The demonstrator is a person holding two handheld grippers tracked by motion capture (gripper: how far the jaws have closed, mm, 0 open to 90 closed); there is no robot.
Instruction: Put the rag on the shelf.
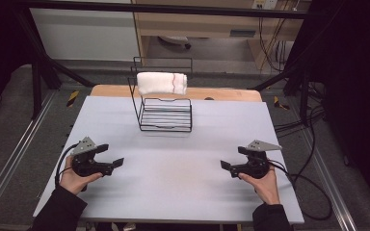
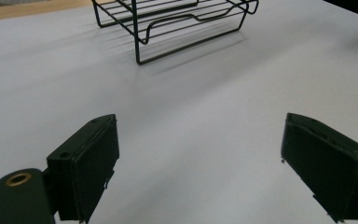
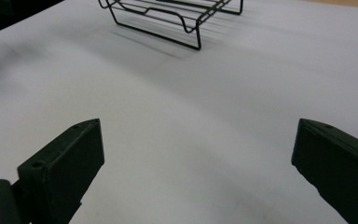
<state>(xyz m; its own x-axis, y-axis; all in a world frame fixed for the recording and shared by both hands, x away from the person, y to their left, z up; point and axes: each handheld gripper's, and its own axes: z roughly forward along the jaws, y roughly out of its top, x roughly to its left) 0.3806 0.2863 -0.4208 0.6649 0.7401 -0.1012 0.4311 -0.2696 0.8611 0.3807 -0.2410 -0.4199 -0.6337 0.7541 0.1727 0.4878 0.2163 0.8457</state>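
Both claws released and empty: the left claw (image 1: pixel 112 155) and right claw (image 1: pixel 233 159) hover low over the near bench (image 1: pixel 183 192), well apart from the rolled white towel (image 1: pixel 162 83) atop the far wire rack (image 1: pixel 165 115). A clumsy reach could roll the towel off or topple the light rack.

I see dark sleeves reaching to both wrists. My left gripper (image 1: pixel 109 155) and right gripper (image 1: pixel 233 158) are black, each topped by a grey three-cornered plate and trailing a black cable. Their jaws are flat black blocks with small screw holes; a brass-ringed hole sits beside the left one.
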